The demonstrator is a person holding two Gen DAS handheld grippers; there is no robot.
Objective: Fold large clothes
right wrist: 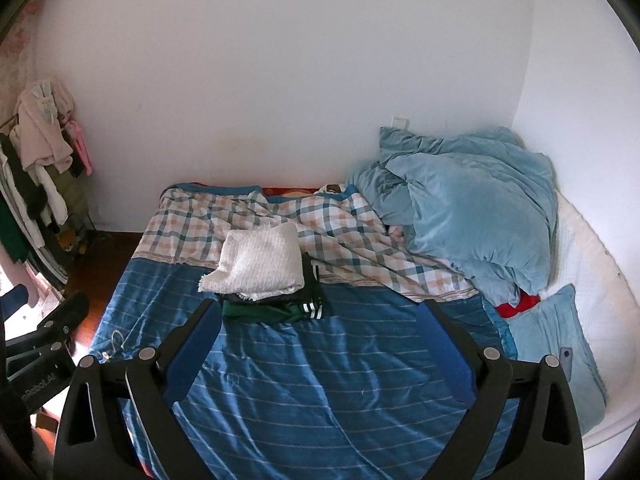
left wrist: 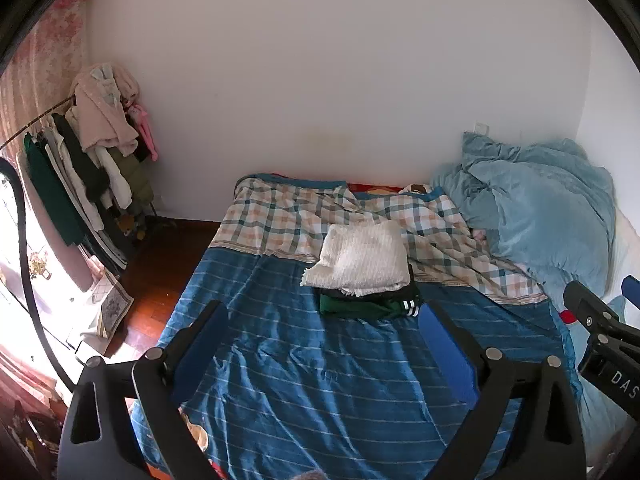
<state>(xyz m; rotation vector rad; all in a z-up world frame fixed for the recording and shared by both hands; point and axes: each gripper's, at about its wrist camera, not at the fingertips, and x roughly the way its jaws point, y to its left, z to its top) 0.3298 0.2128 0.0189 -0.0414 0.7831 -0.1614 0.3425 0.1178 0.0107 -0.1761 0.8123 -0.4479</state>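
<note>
A stack of folded clothes lies mid-bed: a white knitted piece [left wrist: 362, 260] [right wrist: 258, 266] on top, black and green garments with white stripes [left wrist: 372, 306] [right wrist: 280, 310] beneath. My left gripper [left wrist: 322, 316] is open and empty, held above the blue striped sheet [left wrist: 304, 380] in front of the stack. My right gripper [right wrist: 318, 314] is open and empty too, above the same sheet [right wrist: 320, 392], just right of the stack. Each gripper shows at the edge of the other's view, the right one [left wrist: 600, 320] and the left one [right wrist: 48, 332].
A checked blanket [left wrist: 288, 216] covers the bed's far part. A crumpled light-blue duvet [right wrist: 468, 208] is heaped at the right by the wall, with a blue pillow [right wrist: 556, 344] in front. A clothes rack [left wrist: 80, 168] stands left over the wooden floor.
</note>
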